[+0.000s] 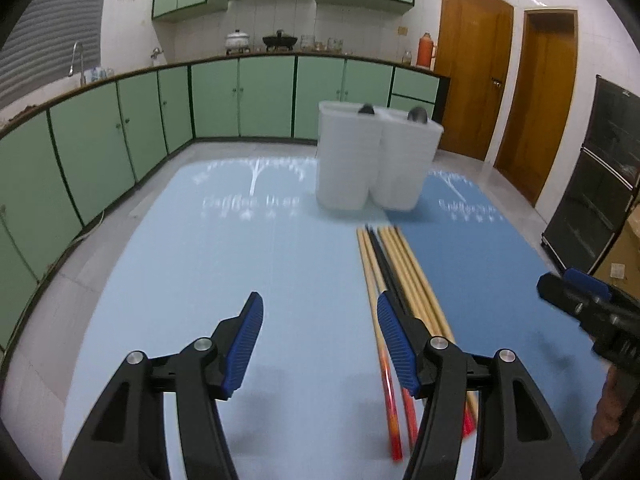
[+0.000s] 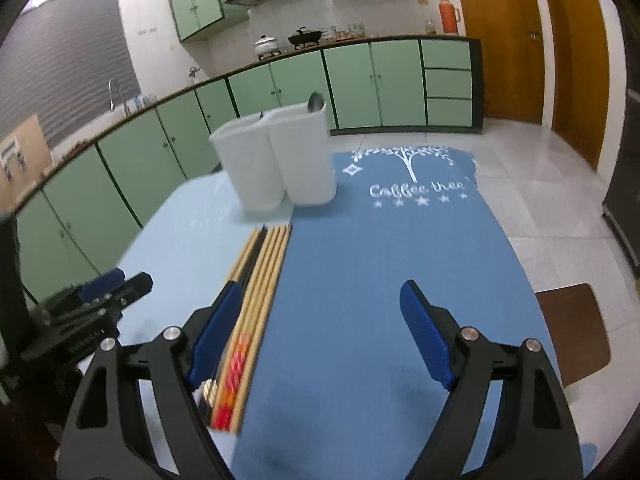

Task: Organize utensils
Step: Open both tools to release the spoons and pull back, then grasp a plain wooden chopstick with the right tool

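Desk (image 2: 400, 280): two mats, one pale blue (image 1: 200, 260), one darker blue (image 2: 380, 248), side by side.

Holders: two white upright bins (image 1: 378, 160), touching, at the far end where the mats meet; one dark utensil head shows above each rim.

Chopsticks (image 1: 394, 268): one bundle lying flat along the seam, just before the bins; mostly wooden, at least one black, some with red ends; exact count unclear.

Left gripper (image 1: 320, 344): wide open, empty, above the pale mat, chopsticks by its right finger.

Right gripper (image 2: 320, 340): wide open, empty, above the dark mat, chopsticks by its left finger.

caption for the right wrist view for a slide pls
Open right hand-held gripper over a blue mat, chopsticks by its left finger, white holder beyond.
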A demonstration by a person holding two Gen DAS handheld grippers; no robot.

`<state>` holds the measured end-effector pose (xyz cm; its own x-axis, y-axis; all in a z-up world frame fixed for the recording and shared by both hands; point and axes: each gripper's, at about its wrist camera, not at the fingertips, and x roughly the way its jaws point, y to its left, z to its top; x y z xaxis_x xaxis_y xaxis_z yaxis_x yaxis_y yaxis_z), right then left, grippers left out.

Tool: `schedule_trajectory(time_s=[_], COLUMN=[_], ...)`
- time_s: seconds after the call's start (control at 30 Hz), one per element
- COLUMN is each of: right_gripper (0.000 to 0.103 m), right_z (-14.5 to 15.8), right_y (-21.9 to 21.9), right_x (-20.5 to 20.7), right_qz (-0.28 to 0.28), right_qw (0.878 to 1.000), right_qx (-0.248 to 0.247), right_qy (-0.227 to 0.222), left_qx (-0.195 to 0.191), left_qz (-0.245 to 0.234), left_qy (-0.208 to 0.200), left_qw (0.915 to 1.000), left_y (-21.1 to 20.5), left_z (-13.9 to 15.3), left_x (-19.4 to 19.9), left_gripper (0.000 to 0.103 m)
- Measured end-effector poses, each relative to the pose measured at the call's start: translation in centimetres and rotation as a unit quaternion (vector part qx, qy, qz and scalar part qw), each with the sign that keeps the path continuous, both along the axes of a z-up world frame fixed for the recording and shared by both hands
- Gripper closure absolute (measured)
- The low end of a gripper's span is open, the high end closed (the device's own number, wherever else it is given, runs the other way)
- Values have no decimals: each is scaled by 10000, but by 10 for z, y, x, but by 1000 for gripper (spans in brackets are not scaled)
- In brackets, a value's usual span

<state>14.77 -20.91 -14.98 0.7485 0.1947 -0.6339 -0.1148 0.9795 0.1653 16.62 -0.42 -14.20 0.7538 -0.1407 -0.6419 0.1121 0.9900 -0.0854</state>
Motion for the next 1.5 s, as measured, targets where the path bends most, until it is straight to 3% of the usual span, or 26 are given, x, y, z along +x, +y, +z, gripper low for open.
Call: schedule_trajectory(time_s=[0.43,0.93,1.13,1.33,1.5], right_gripper=[35,44,45,64,96], right_z=[-42,-52,-49,-53,-53], right_y=[31,44,32,45,46], right_x=[-51,-45,-45,-45,-45], right_qz=[337,329,263,425,495], right_qw=[9980,9948,9965,9957,9961], right_qx=[-207,-826,-632,-710,-636], right_qy=[493,490,483,412,364], left_qx=[6,-38,-24,-29,-40], left_qz=[185,200,181,136,32], left_qy=[326,487,463,471,461], left_qw=[9993,9986,9988,9988,9989], left_y=[9,13,13,11,7], left_z=[-28,-35,-34,-34,-33], left_x=[-56,-64,-65,-66,-68], left_gripper=[45,45,45,45,45])
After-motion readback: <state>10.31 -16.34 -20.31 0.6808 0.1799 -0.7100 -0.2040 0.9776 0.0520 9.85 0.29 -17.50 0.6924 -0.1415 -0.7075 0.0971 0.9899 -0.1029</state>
